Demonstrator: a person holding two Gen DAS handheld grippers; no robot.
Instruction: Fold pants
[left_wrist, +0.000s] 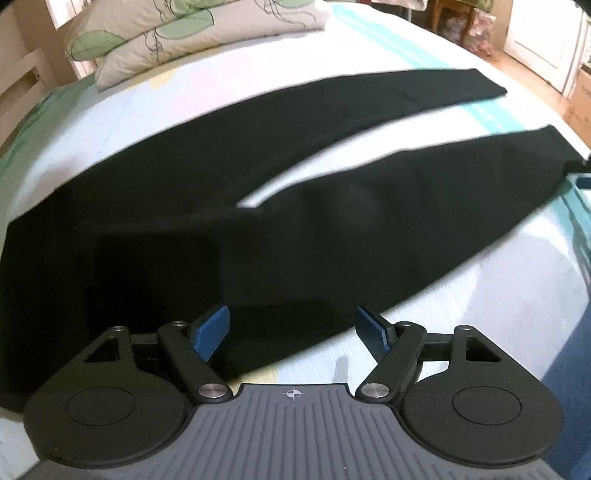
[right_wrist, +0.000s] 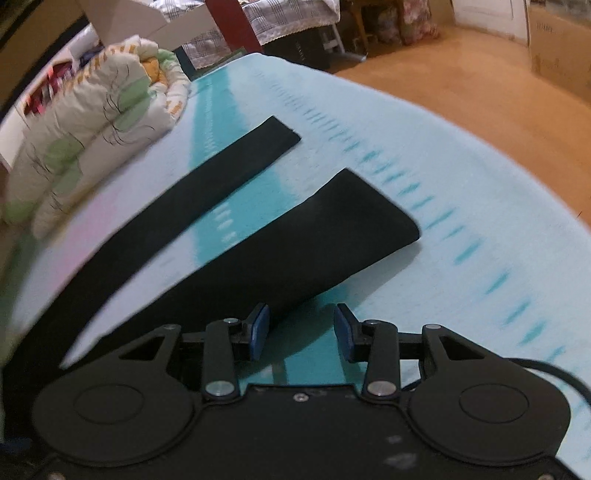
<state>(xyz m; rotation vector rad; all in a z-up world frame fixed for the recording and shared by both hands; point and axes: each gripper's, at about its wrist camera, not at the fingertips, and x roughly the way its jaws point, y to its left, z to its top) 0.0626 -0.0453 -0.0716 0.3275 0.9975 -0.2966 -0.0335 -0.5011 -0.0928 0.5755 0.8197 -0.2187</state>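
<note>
Black pants (left_wrist: 184, 229) lie spread flat on the bed, waist at the left, two legs running to the right with a gap between them. My left gripper (left_wrist: 291, 328) is open, hovering at the near edge of the pants by the hip and near leg, with nothing between its blue pads (left_wrist: 212, 328). In the right wrist view the two leg ends (right_wrist: 314, 240) lie apart. My right gripper (right_wrist: 301, 328) is open at the near leg's lower edge; its left pad (right_wrist: 258, 328) sits at the fabric edge.
The bed sheet (right_wrist: 443, 192) is pale with teal stripes. A folded floral quilt and pillows (right_wrist: 92, 147) lie at the head end, also in the left wrist view (left_wrist: 166, 40). Wooden floor (right_wrist: 480, 85) and cardboard boxes lie beyond the bed's far edge.
</note>
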